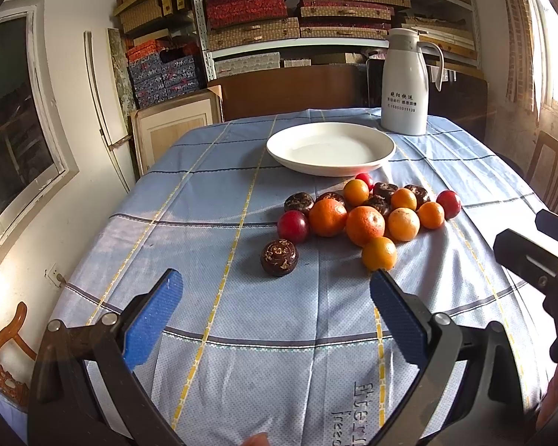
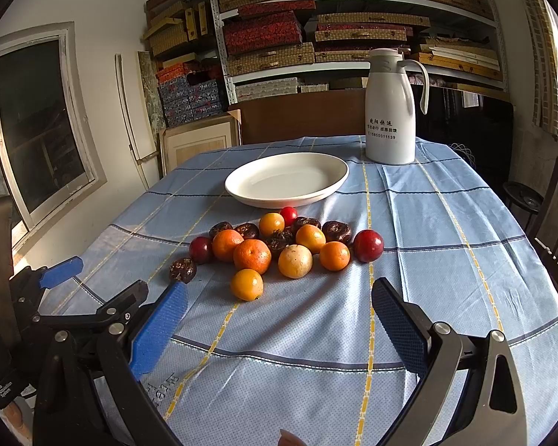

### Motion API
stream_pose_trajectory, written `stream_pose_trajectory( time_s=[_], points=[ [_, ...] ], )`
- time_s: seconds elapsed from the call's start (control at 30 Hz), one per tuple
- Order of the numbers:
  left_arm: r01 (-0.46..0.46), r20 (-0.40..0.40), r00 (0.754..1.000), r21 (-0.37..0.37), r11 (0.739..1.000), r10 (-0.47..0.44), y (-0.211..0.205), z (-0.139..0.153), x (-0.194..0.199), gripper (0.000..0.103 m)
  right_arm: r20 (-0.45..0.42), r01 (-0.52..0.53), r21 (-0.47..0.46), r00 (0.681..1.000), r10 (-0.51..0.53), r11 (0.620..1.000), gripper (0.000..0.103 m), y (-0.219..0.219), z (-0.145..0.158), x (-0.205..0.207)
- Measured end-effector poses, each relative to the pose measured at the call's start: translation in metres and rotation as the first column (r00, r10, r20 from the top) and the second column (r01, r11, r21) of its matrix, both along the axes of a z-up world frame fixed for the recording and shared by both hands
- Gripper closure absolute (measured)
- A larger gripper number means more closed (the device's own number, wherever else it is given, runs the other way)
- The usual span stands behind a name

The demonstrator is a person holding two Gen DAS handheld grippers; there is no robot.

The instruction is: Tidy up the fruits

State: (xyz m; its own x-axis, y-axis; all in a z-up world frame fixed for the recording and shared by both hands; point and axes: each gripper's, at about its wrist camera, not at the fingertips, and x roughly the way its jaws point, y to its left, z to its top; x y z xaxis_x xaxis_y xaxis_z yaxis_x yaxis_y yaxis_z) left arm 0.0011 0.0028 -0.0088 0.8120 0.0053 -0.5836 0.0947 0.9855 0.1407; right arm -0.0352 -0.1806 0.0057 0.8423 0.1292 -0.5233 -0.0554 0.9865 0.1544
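Before the white plate — still bare — all fruit lies loose; both hand-held grippers wide, holding nothing.

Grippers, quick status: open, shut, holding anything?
Left gripper: open, empty, above the tablecloth short of the fruit.
Right gripper: open, empty, also short of the fruit.

Both wrist views look low from the bench's near edge toward its far edge, sharing the plate and fruit pile.
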Motion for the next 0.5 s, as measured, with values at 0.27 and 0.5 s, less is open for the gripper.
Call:
stream_pose_trajectory(
  time_s=[0.27, 0.5],
  points=[
    [0.0, -0.001, 1.0, 0.001, 1.0, 0.0, 0.0, -0.0001, 0.0002, 0.004, -0.002, -0.001, 0.0, 1.0, 0.001, 1.0, 0.003, 0.0005, 0.0002, -0.0006],
    [0.0, -0.007, 1.0, 0.0, 1.0, 0.0, 0.0, -0.0026, 0.0002, 0.004, -0.004, -0.001, 0.0, 1.0, 0.001, 1.0, 0.003, 0.0008, -0.001, -0.0004]
  ],
)
